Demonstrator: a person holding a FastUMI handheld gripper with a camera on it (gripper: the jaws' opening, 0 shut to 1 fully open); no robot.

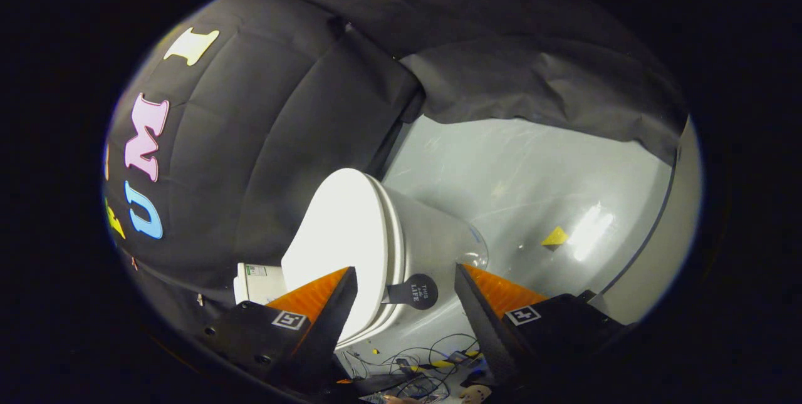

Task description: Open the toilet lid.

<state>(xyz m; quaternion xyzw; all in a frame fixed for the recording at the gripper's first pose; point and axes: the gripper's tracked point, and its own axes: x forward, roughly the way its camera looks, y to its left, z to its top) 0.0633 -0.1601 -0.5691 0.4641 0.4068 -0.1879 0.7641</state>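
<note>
Gripper view: the tongs are standing wide apart, gripping nothing. The glossy white oval plastic toilet lid is lying closed on its white bowl, just ahead of the fingers and reaching between them. A round black tab is sticking out from the lid's rim between the fingers. Cables are trailing over the grey floor.

The left finger of the tool hides part of the toilet lid's edge
</note>
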